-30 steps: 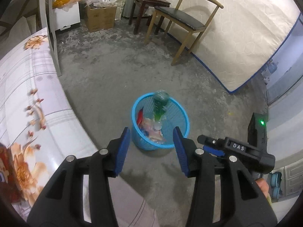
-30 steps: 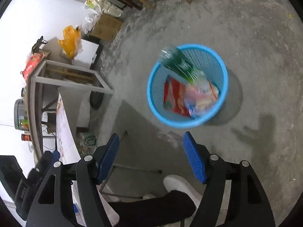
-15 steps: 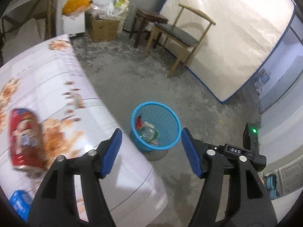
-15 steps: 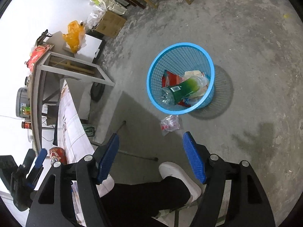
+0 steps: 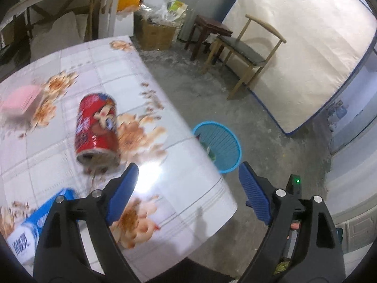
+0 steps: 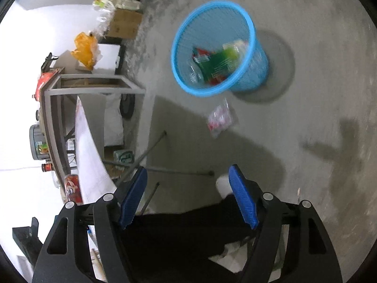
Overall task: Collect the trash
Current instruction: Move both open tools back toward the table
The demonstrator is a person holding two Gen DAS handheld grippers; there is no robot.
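Observation:
A blue mesh trash basket (image 5: 225,141) stands on the concrete floor beside the table; the right wrist view shows the basket (image 6: 249,33) holding a green plastic bottle (image 6: 220,63) and wrappers. A red can (image 5: 96,127) lies on its side on the floral table (image 5: 165,160), ahead and left of my open, empty left gripper (image 5: 188,184). A blue-and-white box (image 5: 33,224) lies at the table's near left. A clear plastic wrapper (image 6: 220,118) lies on the floor next to the basket. My right gripper (image 6: 188,188) is open and empty above the floor.
A pink box (image 5: 21,99) sits at the table's far left. A wooden chair (image 5: 245,52), a stool (image 5: 209,33), a cardboard box (image 5: 157,33) and a leaning mattress (image 5: 301,47) stand behind. The person's leg and white shoe (image 6: 222,185) are below the right gripper.
The left gripper has swung left and up from over the basket to over the table, bringing the red can into full view. The right gripper has moved nearer to the basket.

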